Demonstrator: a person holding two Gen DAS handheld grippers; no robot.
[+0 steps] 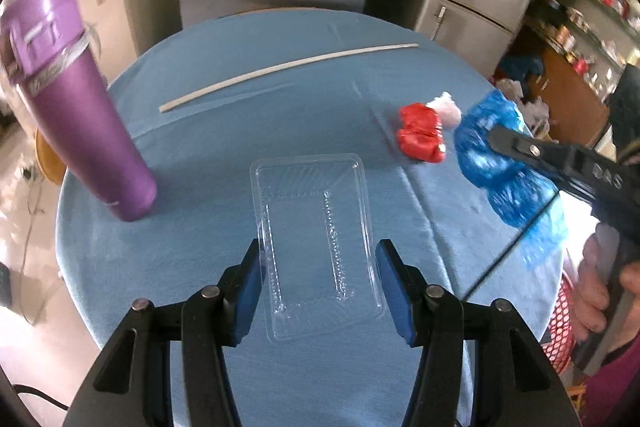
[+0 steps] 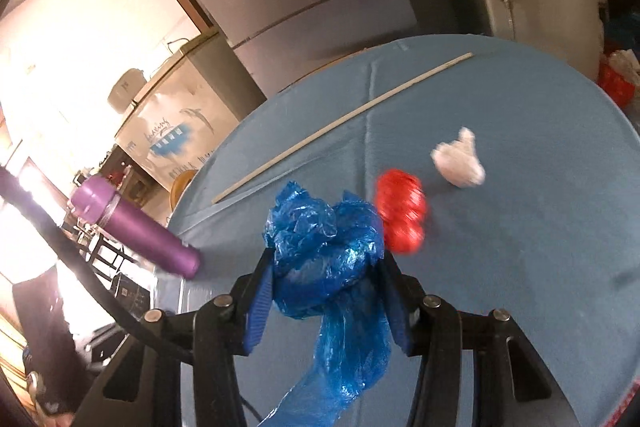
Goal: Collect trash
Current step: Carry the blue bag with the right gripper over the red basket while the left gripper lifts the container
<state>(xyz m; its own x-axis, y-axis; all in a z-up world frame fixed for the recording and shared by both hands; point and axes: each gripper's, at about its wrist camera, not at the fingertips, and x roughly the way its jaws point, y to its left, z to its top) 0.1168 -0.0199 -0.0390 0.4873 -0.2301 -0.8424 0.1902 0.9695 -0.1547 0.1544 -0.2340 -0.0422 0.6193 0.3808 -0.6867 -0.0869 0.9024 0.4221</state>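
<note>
I'm clamping the right gripper (image 2: 326, 279) on the crumpled blue bag (image 2: 328, 251), lifting it off the table (image 2: 520, 247); my left gripper (image 1: 318, 275) is gaping wide around the clear tray (image 1: 316, 243), ready to grab.

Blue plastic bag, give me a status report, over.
Right gripper shut on blue plastic bag, lifted. Left gripper open, fingers straddling clear tray. Nothing blocking.

Glossy crinkled blue plastic bag (image 2: 328, 251), clear smooth plastic tray (image 1: 316, 247), matt cloth-covered table (image 1: 200, 247), possibly metal purple bottle (image 1: 80, 115).
</note>
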